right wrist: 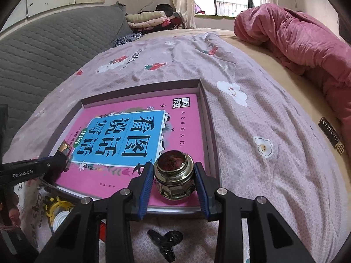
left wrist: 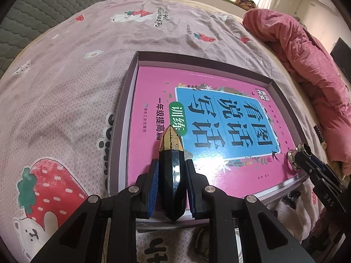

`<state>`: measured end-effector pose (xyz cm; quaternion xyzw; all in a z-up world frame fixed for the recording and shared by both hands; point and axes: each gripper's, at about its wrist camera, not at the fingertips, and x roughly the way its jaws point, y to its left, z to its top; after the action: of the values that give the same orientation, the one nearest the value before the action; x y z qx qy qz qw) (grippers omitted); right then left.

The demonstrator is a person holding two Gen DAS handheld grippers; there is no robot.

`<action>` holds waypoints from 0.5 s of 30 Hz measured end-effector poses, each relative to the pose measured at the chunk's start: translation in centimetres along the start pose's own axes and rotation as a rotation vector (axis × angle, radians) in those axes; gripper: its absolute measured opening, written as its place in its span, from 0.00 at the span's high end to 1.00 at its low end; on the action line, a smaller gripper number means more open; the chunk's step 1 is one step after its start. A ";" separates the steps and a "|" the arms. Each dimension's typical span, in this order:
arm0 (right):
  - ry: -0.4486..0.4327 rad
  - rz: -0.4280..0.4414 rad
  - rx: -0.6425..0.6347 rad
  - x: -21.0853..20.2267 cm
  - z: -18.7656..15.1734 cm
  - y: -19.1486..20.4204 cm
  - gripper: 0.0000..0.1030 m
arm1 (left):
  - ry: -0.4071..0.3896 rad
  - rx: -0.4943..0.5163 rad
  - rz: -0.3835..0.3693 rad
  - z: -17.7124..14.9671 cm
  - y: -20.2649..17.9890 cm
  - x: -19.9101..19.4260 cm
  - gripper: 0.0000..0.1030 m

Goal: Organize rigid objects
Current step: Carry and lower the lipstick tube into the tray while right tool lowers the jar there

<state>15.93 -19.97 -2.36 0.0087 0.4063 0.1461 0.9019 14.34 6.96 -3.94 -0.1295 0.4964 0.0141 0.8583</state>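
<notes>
On a bed with a strawberry-print mauve sheet [left wrist: 65, 92] lies a shallow grey box [left wrist: 122, 118] with a pink book [left wrist: 153, 100] — the left gripper [left wrist: 172, 171] clamps a black gold-tipped faceted piece [left wrist: 171, 171], the right gripper [right wrist: 174, 175] clamps a small glass jar [right wrist: 174, 175].

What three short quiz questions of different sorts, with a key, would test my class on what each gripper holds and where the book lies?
1. True or false: the left gripper is shut on a black faceted piece with a gold tip.
2. What does the right gripper hold? A) a small glass jar B) a spoon C) nothing
3. Fill in: the pink book lies inside a shallow ____ on the bedspread.

Key: 1 true. 2 A, the glass jar. 3 box.
</notes>
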 end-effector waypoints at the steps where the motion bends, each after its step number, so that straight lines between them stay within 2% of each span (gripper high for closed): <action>1: 0.000 -0.002 0.004 0.0 0.0 -0.1 0.63 | 0.000 0.000 0.001 0.0 0.0 0.0 0.77; 7: -0.001 0.014 0.027 -0.4 -0.4 -0.4 0.63 | 0.002 0.000 0.007 0.0 -0.1 0.0 0.77; 15: 0.008 -0.020 -0.013 -0.5 -0.4 0.2 0.63 | 0.001 0.000 0.009 -0.1 -0.1 -0.1 0.76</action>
<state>15.26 -19.96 -2.18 -0.0017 0.4091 0.1399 0.9017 14.23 6.80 -3.92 -0.1273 0.4976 0.0182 0.8579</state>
